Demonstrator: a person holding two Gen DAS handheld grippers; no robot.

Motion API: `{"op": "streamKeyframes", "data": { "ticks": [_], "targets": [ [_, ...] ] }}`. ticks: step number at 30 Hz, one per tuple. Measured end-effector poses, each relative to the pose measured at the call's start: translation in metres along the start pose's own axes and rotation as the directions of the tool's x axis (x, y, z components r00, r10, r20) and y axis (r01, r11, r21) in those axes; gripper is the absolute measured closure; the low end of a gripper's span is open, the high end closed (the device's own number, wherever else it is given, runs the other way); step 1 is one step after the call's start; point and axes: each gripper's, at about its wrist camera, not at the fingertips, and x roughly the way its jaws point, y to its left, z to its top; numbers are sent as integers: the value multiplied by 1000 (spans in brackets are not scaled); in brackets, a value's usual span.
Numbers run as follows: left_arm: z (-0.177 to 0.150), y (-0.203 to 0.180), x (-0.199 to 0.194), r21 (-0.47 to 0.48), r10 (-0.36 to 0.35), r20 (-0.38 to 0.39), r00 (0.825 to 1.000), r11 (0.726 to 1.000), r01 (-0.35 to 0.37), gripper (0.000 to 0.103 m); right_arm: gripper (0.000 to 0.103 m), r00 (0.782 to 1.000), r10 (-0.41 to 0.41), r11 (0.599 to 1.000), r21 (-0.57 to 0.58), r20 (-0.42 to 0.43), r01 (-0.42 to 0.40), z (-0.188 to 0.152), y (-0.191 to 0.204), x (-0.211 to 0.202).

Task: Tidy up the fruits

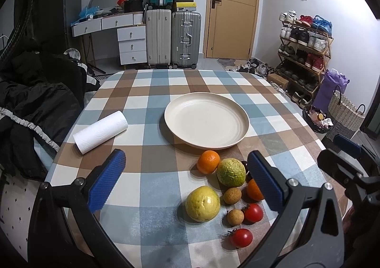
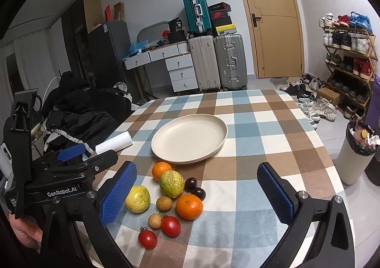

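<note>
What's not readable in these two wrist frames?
- Two dark round fruits: in the left wrist view almost fully hidden behind the bumpy green fruit and the left gripper's finger.
- Second orange: partly covered by that finger in the left view.
- White paper towel roll: near end hidden by the left gripper body in the right view.
- Right gripper: cut off at the left view's edge.

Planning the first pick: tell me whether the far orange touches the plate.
Apart. The right wrist view shows a strip of tablecloth between the far orange and the plate rim.
</note>
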Motion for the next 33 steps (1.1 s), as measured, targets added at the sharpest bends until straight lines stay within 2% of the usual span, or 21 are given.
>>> {"op": "streamKeyframes", "data": {
  "ticks": [13, 17, 33],
  "targets": [
    [-1, 0, -1, -2, 0, -1, 1000, 1000, 0, 1, 0, 1000, -23, 1000, -9, -2, 23, 0, 1, 0],
    [-3, 3, 1, -2, 0, -3, 1000, 1000, 0, 1, 0, 998, -60, 998, -21, -7, 60, 0, 1, 2],
    [-5, 4, 2, 3, 4, -2, 1000, 1000, -4, 1, 0, 998, -58, 998, -30, -6, 58, -2, 2, 3]
  ]
}}
